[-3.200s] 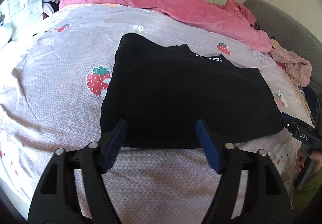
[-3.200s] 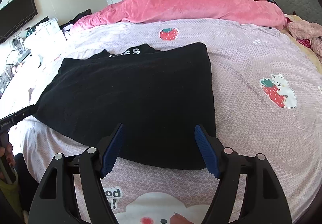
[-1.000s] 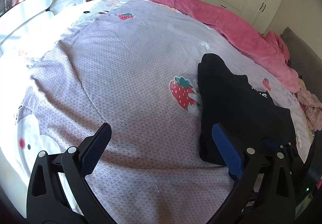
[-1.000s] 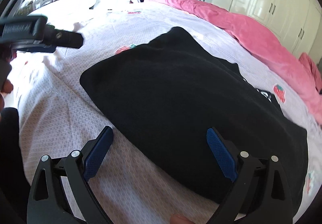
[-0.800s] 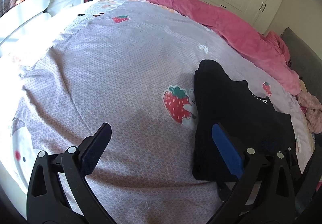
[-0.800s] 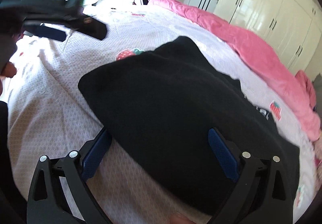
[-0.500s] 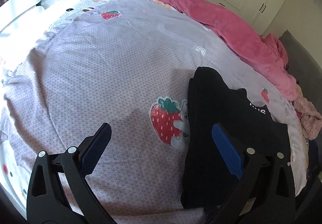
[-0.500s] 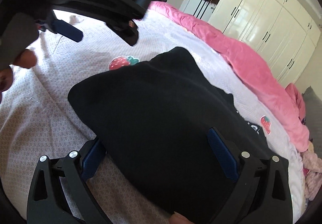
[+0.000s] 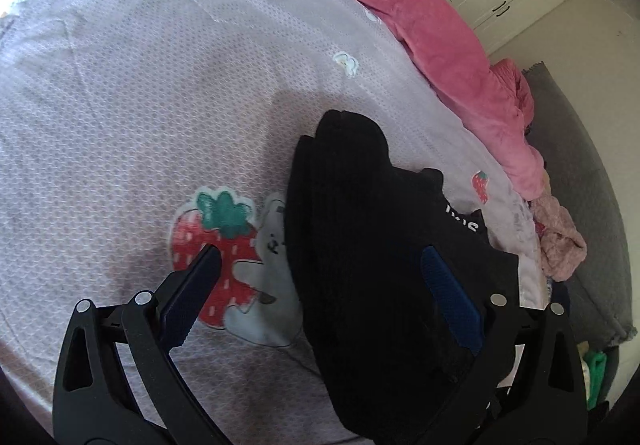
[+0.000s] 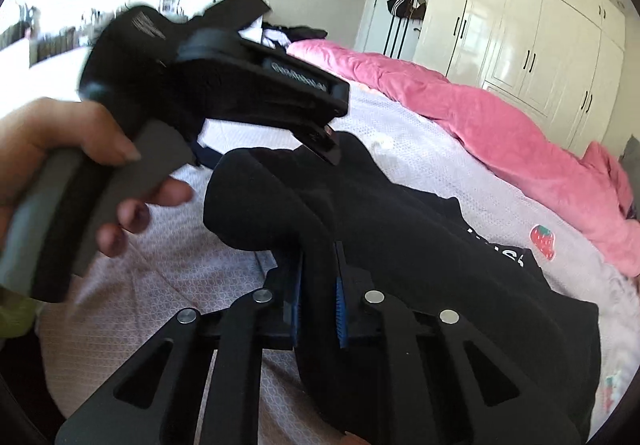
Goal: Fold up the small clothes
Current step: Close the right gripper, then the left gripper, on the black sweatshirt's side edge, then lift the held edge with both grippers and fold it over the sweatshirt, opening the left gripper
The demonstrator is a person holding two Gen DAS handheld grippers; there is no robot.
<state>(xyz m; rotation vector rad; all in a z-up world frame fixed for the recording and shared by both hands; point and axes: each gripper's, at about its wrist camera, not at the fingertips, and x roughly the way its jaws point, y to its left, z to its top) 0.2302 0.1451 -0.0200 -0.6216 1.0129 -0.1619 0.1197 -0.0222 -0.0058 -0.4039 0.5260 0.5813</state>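
On the bed, black garment lies part-folded. Right gripper closing, pinching its near edge; left gripper spread wide, empty. Soft, limp, light: grip corners.

black garment with white lettering; lilac bed sheet patterned with red strawberries; pink duvet; tools' blue pads.

- The right gripper is closing its blue-padded fingers on a raised fold of the black garment.
- The garment lies on the lilac bed sheet.
- A hand holds the left gripper above the garment's far edge.
- A pink duvet lies beyond.
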